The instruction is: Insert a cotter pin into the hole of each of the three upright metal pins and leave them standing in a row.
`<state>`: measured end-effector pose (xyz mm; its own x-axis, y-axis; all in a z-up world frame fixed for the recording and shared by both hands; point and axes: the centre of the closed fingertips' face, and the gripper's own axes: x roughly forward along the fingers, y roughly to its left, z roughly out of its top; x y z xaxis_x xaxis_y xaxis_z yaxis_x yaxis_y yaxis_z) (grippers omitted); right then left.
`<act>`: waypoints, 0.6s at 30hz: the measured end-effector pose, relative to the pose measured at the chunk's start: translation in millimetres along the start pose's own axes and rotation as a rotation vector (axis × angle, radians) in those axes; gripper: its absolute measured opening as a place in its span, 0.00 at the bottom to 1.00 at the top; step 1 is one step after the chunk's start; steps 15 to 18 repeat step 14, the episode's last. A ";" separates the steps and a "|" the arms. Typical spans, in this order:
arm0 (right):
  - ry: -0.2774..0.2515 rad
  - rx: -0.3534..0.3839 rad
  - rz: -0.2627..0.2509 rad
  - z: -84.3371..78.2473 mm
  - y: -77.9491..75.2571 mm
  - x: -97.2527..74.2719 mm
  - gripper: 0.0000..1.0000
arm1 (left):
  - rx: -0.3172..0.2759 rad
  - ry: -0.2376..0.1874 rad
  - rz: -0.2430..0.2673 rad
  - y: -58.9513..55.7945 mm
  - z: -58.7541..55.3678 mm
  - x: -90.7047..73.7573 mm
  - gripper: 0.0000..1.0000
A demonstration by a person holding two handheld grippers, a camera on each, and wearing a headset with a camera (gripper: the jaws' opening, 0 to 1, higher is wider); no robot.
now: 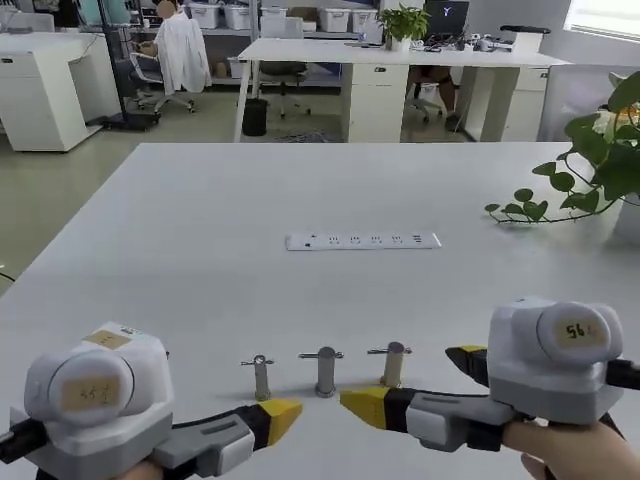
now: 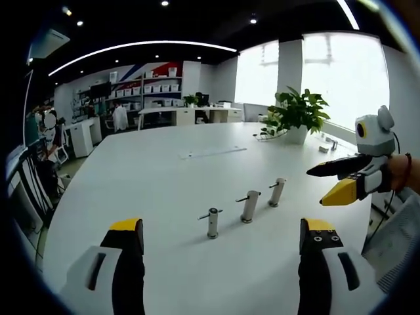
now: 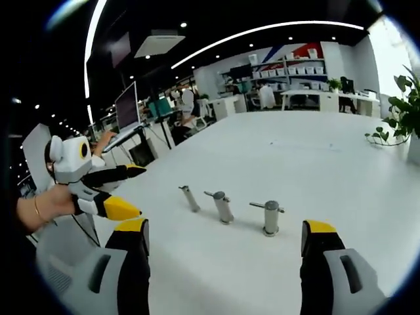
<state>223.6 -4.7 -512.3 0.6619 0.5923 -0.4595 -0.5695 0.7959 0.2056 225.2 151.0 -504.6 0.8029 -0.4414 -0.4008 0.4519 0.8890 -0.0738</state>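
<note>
1. My left tongs (image 3: pixel 141 191) and my right tongs (image 2: pixel 316 187) both stand wide open, and neither has hold of anything.
2. The three metal pins (image 1: pixel 325 372) stand upright on the bench (image 1: pixel 200 250), in a row that runs across me, ahead of both tongs and between them.
3. The left tongs' tip is just beside the left end pin. The right tongs' lower tip is near the right end pin.
4. Each pin has a thin cross-piece lying level through its top. I take these for the cotter pins (image 1: pixel 320 354), though they are too small to tell how well they sit.
5. I judge the task all but done, and any next move must clear the row without knocking it.
6. A power strip (image 1: pixel 362 241) lies well beyond.
</note>
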 end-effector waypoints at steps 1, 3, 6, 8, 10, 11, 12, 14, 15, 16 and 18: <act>0.002 0.002 -0.002 -0.9 -0.1 -0.6 0.95 | 0.002 -0.001 -0.002 -0.2 0.3 -0.5 0.99; 0.002 0.003 -0.004 -1.6 -0.6 -1.2 0.95 | 0.004 -0.004 -0.010 -1.7 1.2 -1.5 0.99; -0.017 0.019 -0.015 1.2 -1.0 -5.8 0.95 | 0.011 0.003 -0.011 -1.6 -0.5 -1.9 0.99; -0.025 0.025 -0.016 2.5 -0.1 -7.5 0.95 | 0.013 0.005 -0.006 -1.1 -1.4 -2.3 0.99; -0.021 0.011 -0.017 1.4 1.8 -8.3 0.94 | 0.017 0.009 -0.006 -1.3 -2.2 -2.6 0.99; -0.016 0.002 -0.020 0.2 2.1 -8.5 0.94 | 0.017 0.012 -0.005 -1.4 -2.5 -2.7 0.99; -0.007 -0.012 -0.020 -2.0 2.9 -8.6 0.94 | 0.018 0.011 -0.004 -1.3 -2.5 -2.8 0.99; -0.004 -0.011 -0.011 -4.7 4.7 -8.4 0.93 | 0.015 0.008 -0.005 -1.8 -2.0 -3.1 0.99; -0.004 -0.011 -0.011 -4.7 4.7 -8.4 0.93 | 0.015 0.008 -0.005 -1.8 -2.0 -3.1 0.99; -0.004 -0.011 -0.011 -4.7 4.7 -8.4 0.93 | 0.015 0.008 -0.005 -1.8 -2.0 -3.1 0.99; -0.004 -0.011 -0.011 -4.7 4.7 -8.4 0.93 | 0.015 0.008 -0.005 -1.8 -2.0 -3.1 0.99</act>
